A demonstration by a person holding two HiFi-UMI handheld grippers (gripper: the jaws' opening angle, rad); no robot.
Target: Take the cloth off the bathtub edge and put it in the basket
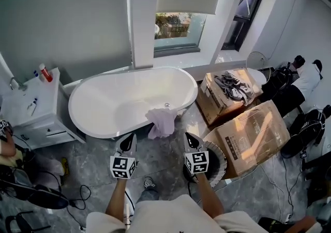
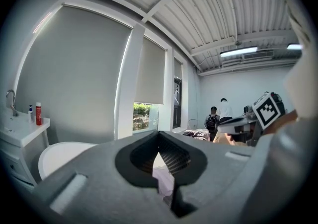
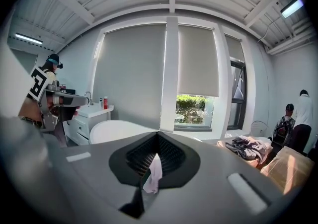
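So the cloth is a soft, pale pinkish rag, crumpled and draped over the near rim of the bathtub, with half of it hanging down the outside. The tub is a smooth, glossy white oval, freestanding on a grey marble-look floor.

Both tools hover just short of it. The left hand-held gripper and the right hand-held gripper each have their dark pointed jaws pressed together with nothing pinched, and neither touches the cloth.

The basket is round and dark with a ribbed wall. It sits on the floor right under the right one, beside a plain cardboard box. A second box behind that carries a rumpled grey clothes heap.
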